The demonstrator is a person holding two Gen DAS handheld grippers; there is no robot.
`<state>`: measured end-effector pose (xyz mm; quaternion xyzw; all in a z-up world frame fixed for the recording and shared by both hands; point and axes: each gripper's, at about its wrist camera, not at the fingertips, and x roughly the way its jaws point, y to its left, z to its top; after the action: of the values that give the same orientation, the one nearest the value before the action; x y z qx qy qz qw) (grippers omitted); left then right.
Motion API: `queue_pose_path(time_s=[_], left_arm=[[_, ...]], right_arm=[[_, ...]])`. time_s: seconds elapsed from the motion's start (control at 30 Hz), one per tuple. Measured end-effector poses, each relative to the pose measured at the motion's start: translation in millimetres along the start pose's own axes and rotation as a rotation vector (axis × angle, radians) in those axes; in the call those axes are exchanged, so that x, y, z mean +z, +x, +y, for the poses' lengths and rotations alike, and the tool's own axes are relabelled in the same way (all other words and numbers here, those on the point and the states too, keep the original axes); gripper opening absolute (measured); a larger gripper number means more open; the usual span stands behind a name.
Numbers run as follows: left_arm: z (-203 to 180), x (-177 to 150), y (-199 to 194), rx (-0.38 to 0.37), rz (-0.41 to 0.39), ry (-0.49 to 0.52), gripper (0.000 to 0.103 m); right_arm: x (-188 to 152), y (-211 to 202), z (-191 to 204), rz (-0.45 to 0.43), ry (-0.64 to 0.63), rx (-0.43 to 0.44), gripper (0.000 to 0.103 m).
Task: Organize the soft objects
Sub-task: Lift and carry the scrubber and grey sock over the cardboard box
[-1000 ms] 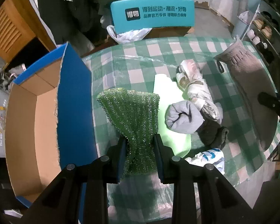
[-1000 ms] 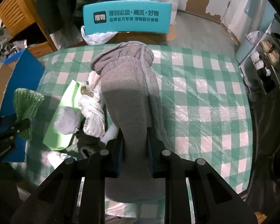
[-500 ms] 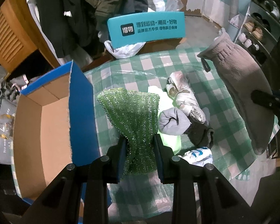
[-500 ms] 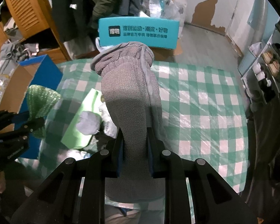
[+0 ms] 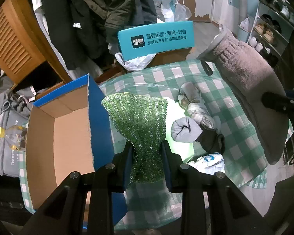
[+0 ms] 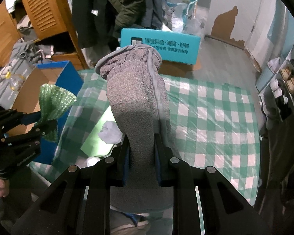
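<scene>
**Both tools loaded, held above the checked worktop**

Left tool (image 5: 147,146): jaws pinching a green sparkly mesh scrubbing cloth (image 5: 137,121) at its narrowed lower part. The cloth fans out wide above the jaw tips and hangs clear of the surface. Just left of this tool stands an open cardboard box with blue outer walls (image 5: 100,121), its brown inside bare where visible.

Right tool (image 6: 142,146): jaws pressed close on a grey knitted mitten with a ribbed cuff (image 6: 135,98). The cuff end stands up ahead of the jaws; the other end hangs below and behind them.

Beyond and below both tools lies the worktop (image 6: 215,117), covered in green-and-white check cloth under clear plastic film. Between the two tools, resting on it: a pale green flat sheet (image 5: 178,148), a rolled light grey sock (image 5: 185,129), a crumpled silvery-white bundle (image 5: 198,109), a dark fabric lump (image 5: 211,141), and a white-and-blue crumpled piece (image 5: 209,161).

Behind the worktop: a teal box with white print (image 5: 156,37), dark coats (image 5: 107,9) hanging.
</scene>
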<state>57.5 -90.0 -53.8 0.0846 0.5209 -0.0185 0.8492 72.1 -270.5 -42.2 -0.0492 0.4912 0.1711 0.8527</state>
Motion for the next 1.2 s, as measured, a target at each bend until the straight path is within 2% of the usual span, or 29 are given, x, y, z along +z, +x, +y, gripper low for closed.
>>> queue_pose_path(time_s=[0.33,0.63,1.2], left_arm=[[13.2,-0.6,-12.3,0.002,-0.022,-0.015,0.028],[34.4,-2.3,-27.7,0.038,-0.059,-0.042,0.028],[93.2,-22.6,-40.6,0.088,-0.082,-0.126,0.028]], right_arm=[[9.3,-13.4,22.6,-0.031,-0.044,0.026,0.019],[18.8,-14.1,44.8,-0.039,-0.085,0.051,0.019],[44.1,-12.6,111.1,-0.055,-0.185,0.112,0.019]])
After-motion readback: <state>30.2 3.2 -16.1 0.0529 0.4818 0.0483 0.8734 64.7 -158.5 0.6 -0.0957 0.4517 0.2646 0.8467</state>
